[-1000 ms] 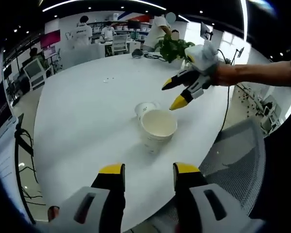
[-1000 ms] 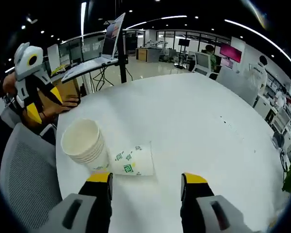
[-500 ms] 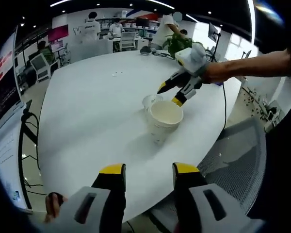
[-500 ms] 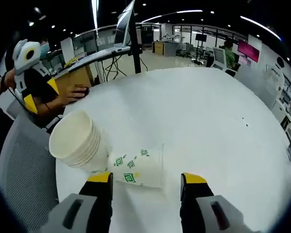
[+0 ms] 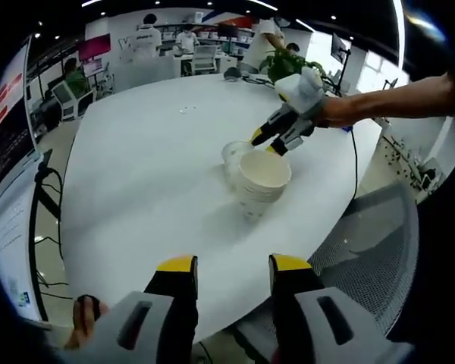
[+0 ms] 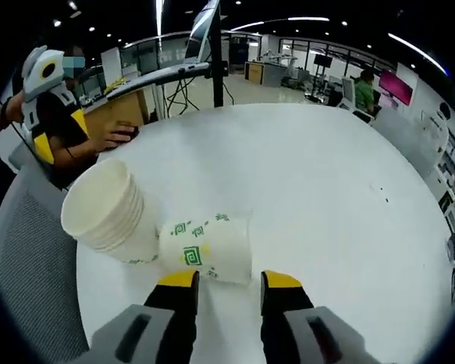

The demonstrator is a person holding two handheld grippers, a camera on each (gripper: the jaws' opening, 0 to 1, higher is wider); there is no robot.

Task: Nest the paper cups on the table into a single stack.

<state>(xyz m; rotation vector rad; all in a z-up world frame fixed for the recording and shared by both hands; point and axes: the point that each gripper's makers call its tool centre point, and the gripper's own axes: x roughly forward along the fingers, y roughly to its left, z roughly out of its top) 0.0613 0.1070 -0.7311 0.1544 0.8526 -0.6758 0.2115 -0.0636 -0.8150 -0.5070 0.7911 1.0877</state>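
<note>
Beside cup stack (image 6: 106, 216), lying cup (image 6: 207, 249) before right gripper (image 6: 229, 279), fingers apart; left gripper (image 5: 233, 264) apart.

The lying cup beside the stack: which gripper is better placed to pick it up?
Right. The right gripper has its open jaws just short of the lying cup; the left gripper sits back at the table edge.

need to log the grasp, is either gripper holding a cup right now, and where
Nothing is held. The right gripper is open at the lying cup's base end; the left gripper is open.
</note>
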